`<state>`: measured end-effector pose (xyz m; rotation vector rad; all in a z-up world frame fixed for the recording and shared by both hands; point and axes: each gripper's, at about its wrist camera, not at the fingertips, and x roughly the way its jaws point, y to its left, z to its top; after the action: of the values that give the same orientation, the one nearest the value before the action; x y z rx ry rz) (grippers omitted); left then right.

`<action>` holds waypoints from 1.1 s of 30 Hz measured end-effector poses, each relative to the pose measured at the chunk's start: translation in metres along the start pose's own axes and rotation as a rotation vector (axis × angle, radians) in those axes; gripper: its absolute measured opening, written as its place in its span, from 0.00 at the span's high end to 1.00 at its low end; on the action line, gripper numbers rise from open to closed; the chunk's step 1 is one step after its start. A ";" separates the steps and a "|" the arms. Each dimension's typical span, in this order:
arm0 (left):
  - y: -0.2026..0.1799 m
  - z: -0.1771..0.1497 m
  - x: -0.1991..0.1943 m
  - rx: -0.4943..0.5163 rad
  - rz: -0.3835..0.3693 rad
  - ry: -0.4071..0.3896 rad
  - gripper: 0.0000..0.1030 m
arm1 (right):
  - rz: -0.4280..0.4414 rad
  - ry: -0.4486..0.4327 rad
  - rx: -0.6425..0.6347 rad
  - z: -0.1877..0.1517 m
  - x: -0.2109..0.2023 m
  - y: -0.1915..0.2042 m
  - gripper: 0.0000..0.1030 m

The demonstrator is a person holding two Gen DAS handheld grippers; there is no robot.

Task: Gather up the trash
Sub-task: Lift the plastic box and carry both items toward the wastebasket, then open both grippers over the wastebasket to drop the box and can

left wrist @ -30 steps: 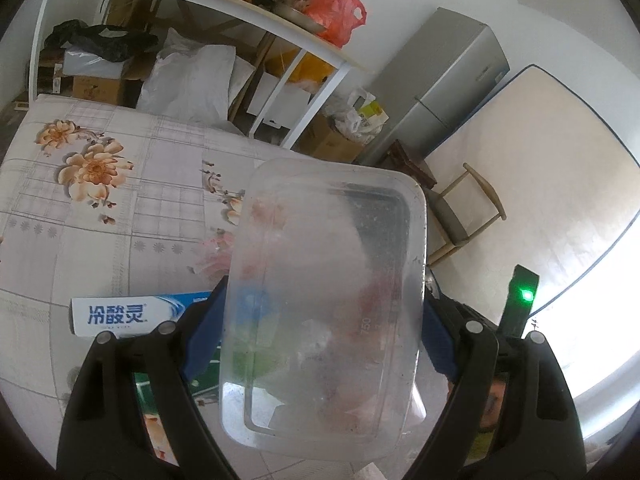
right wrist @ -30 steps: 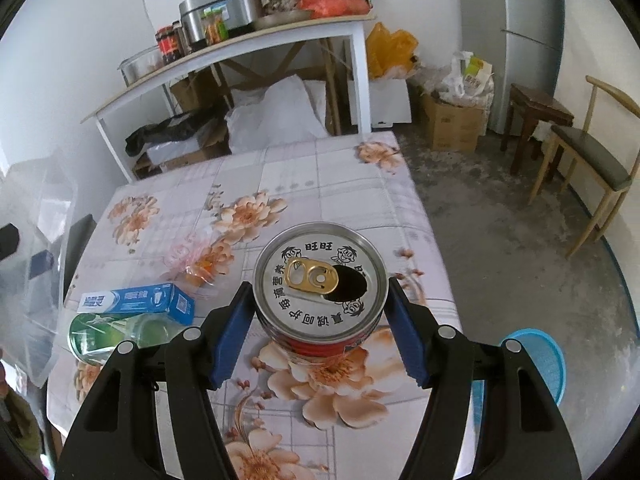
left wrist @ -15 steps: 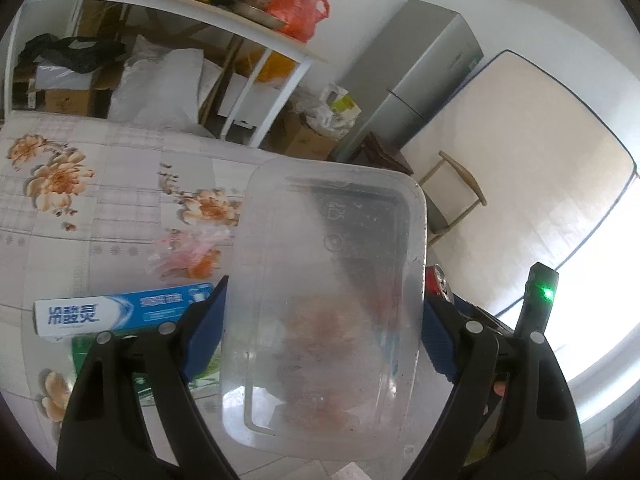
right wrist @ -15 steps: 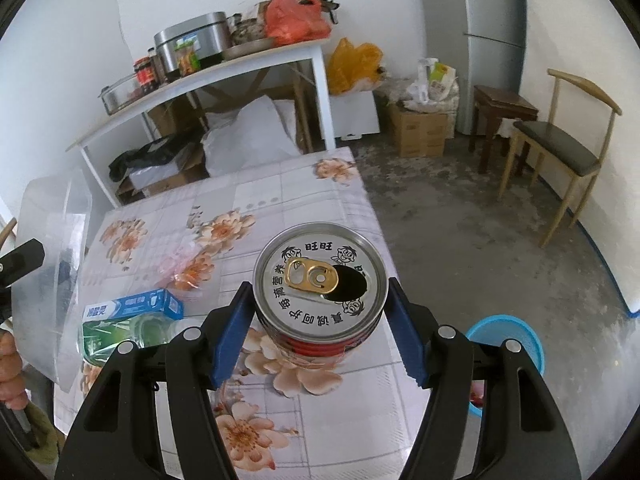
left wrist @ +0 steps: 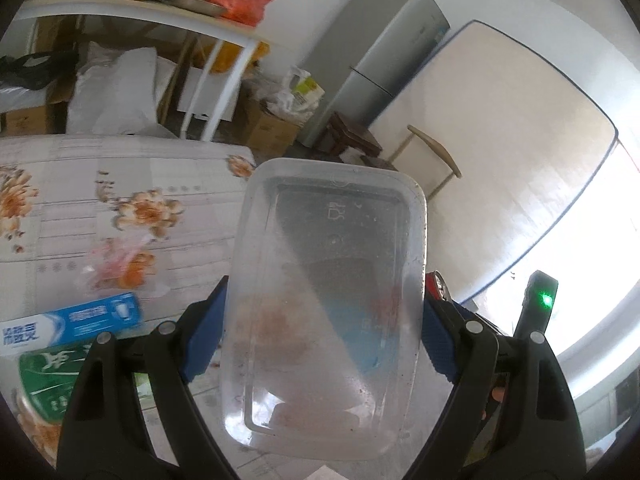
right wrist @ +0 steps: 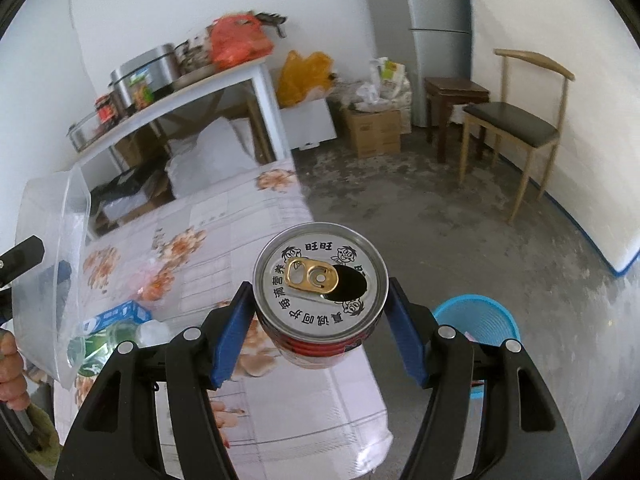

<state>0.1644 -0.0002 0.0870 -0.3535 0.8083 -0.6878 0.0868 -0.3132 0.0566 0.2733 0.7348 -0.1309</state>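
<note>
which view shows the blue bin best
The right wrist view: the blue bin stands on the floor beside the table, its ribbed wall and rim clear. The left wrist view gives only a blue smear through the clear container.

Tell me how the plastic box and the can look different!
The box is see-through; the can is shiny metal with red sides. The box is flat and rectangular; the can is round. The box has reddish smears inside; the can's top is clean, with a gold tab and an open hole. Both look empty, and each is pinched between blue jaws: the box in the left gripper, the can in the right gripper.
</note>
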 end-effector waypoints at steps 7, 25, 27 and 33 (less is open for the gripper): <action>-0.040 0.004 0.045 0.081 -0.027 0.089 0.22 | -0.058 -0.029 0.153 -0.018 -0.015 -0.069 0.38; -0.169 -0.042 0.266 0.281 -0.101 0.468 0.21 | -0.187 0.062 0.523 -0.087 0.033 -0.244 0.38; -0.178 -0.054 0.297 0.299 -0.094 0.513 0.21 | -0.192 0.075 0.548 -0.095 0.041 -0.255 0.38; -0.191 -0.076 0.370 0.323 -0.059 0.540 0.16 | -0.213 0.108 0.623 -0.117 0.059 -0.286 0.38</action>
<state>0.2086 -0.3947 -0.0604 0.1121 1.1769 -0.9721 -0.0055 -0.5536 -0.1235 0.8003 0.8167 -0.5547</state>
